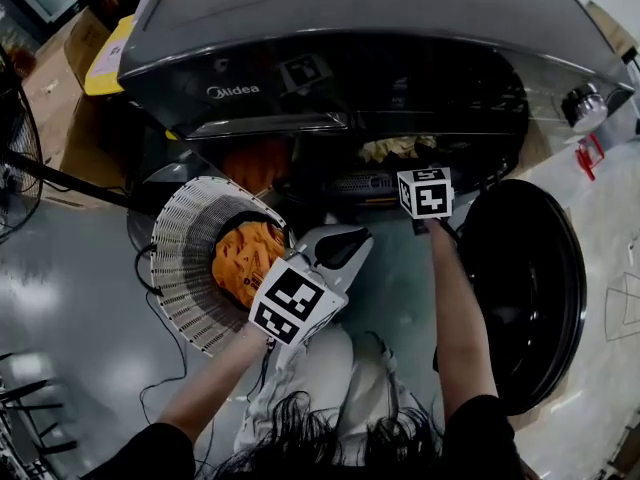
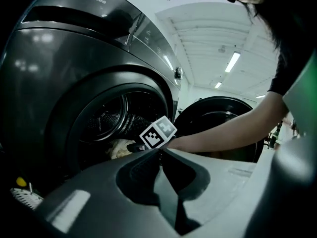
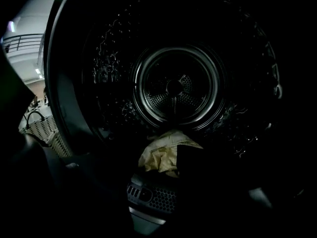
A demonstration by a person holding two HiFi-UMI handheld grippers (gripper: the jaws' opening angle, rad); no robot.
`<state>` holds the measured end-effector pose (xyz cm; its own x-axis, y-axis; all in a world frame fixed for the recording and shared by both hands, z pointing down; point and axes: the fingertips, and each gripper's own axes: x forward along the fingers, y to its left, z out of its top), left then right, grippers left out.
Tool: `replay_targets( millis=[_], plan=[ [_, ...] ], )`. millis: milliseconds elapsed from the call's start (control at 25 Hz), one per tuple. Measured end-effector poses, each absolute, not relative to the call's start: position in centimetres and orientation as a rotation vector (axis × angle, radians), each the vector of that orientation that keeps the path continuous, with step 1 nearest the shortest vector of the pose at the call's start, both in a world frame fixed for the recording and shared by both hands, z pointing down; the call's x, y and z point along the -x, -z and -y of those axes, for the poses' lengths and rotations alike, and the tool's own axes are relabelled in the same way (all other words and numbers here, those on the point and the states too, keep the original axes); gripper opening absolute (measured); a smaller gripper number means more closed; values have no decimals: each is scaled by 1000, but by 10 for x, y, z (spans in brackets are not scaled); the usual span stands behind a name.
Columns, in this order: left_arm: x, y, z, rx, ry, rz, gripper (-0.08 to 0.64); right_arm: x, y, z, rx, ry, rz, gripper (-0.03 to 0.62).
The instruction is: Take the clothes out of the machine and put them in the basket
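A crumpled pale yellow cloth (image 3: 163, 155) lies at the front of the dark drum (image 3: 173, 88), just behind the door rim; it also shows in the head view (image 1: 398, 148). My right gripper (image 3: 153, 180) reaches into the machine's mouth, its jaws dark shapes standing apart with the cloth just beyond them and nothing between them. Its marker cube (image 1: 426, 192) sits at the opening. My left gripper (image 1: 343, 246) hangs shut and empty in front of the machine, beside the white slatted basket (image 1: 185, 268). An orange garment (image 1: 246, 258) lies in the basket.
The grey Midea machine (image 1: 330, 58) fills the top of the head view. Its round door (image 1: 525, 288) stands swung open at the right. A black cable (image 1: 150, 278) trails on the shiny floor by the basket. Cardboard boxes (image 1: 70, 58) stand at the far left.
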<state>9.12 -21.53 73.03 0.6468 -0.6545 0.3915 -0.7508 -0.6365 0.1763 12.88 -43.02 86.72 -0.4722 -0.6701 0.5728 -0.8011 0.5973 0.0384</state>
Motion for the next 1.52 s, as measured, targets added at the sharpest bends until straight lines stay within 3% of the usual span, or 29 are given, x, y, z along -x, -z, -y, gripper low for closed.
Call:
replay_targets(
  millis=[520,640,840,1280,1520],
  plan=[
    [-71,-745,230,-2624,-378,1140,25,-134,-940,471,-1091,-263,2047,291],
    [-69,-747,231,-2629,-379,1137,25,-144,-954,474,-1094,-254,1941,240],
    [-63,-750,228,-2616,-384,1150,25,-161,-947,486,-1155,-180,1861,39],
    [-62,-744,217,-2548,-497,1167,26,-151,-888,437,-1248,-458,2270,28],
    [-72,-723,209,-2487,-543,1138,131,-150,-843,378,-1189,-638,2354,28]
  ],
)
